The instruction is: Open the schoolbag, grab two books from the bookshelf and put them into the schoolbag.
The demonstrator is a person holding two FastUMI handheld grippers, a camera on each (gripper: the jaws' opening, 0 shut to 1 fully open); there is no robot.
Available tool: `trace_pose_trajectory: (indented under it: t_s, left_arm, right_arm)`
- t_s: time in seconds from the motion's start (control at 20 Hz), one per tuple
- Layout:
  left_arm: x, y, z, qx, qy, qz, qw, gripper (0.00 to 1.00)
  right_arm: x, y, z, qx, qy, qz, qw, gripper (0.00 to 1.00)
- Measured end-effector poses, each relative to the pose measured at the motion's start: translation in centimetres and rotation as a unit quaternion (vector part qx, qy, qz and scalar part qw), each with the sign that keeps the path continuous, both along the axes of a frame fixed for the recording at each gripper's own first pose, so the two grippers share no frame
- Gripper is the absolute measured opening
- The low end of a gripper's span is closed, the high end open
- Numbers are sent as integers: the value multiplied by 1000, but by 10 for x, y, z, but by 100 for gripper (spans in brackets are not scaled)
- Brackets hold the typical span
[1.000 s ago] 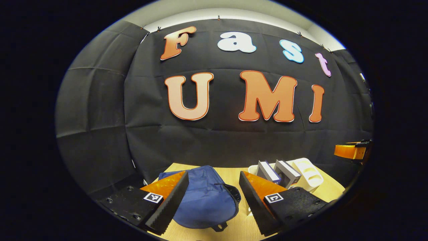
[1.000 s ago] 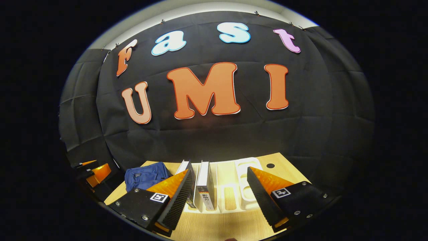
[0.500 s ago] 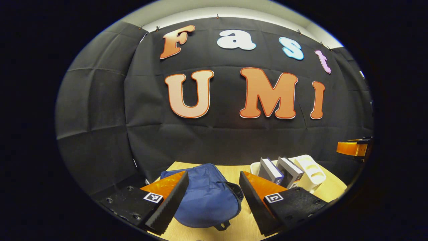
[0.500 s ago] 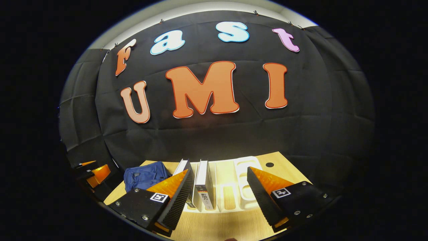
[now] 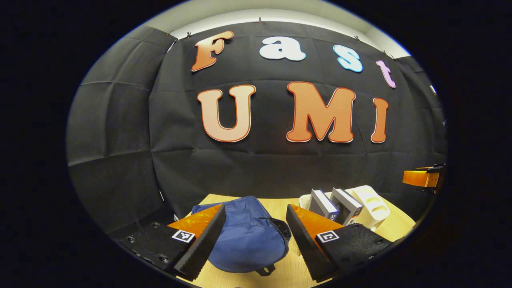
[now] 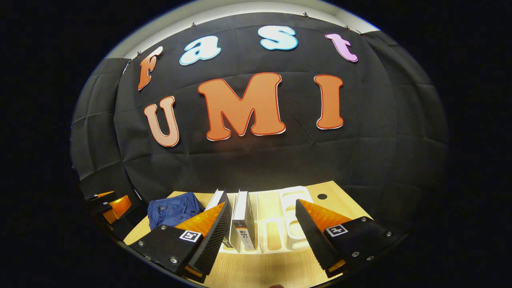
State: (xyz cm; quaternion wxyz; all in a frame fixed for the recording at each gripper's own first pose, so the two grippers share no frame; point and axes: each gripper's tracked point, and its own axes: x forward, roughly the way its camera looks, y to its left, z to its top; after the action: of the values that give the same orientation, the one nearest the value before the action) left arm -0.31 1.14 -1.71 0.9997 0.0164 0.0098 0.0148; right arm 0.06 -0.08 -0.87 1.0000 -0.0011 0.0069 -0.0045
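Wooden table [image 6: 344, 208] bears schoolbag [image 5: 244, 236] and bookshelf [image 6: 292, 224]; both grippers [image 5: 252, 244] [image 6: 264, 240] gape empty.

Schoolbag [image 5: 244, 236]: navy blue fabric throughout, with black strap loops at its lower edge. Bookshelf [image 6: 294, 218]: plain cream-white plastic, unpatterned. Books [image 6: 242, 220] standing in it: white page blocks; the nearer one has a dark cover with pale lettering on the spine. From the left gripper view the two books show grey covers. Bench [image 6: 260, 272]: light wood with fine grain; one small dark round spot near the far right corner.
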Motion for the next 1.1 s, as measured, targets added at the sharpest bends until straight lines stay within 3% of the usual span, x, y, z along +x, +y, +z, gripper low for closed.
trace_pose_trajectory:
  t_s: [0.6,0.9,1.05,1.1]
  left_arm:
    - [3,4,-15,45,8,12,999,94]
    - [9,13,-61,148,46,25,988,99]
    - [12,10,-89,208,63,24,976,95]
    - [12,6,-100,225,72,22,971,100]
  right_arm:
    - [1,1,-9,3,9,0,1000,96]
    - [5,-2,-25,11,29,-3,1000,97]
    - [8,-6,-31,6,38,-7,999,97]
    - [10,-6,-33,5,41,-9,999,96]
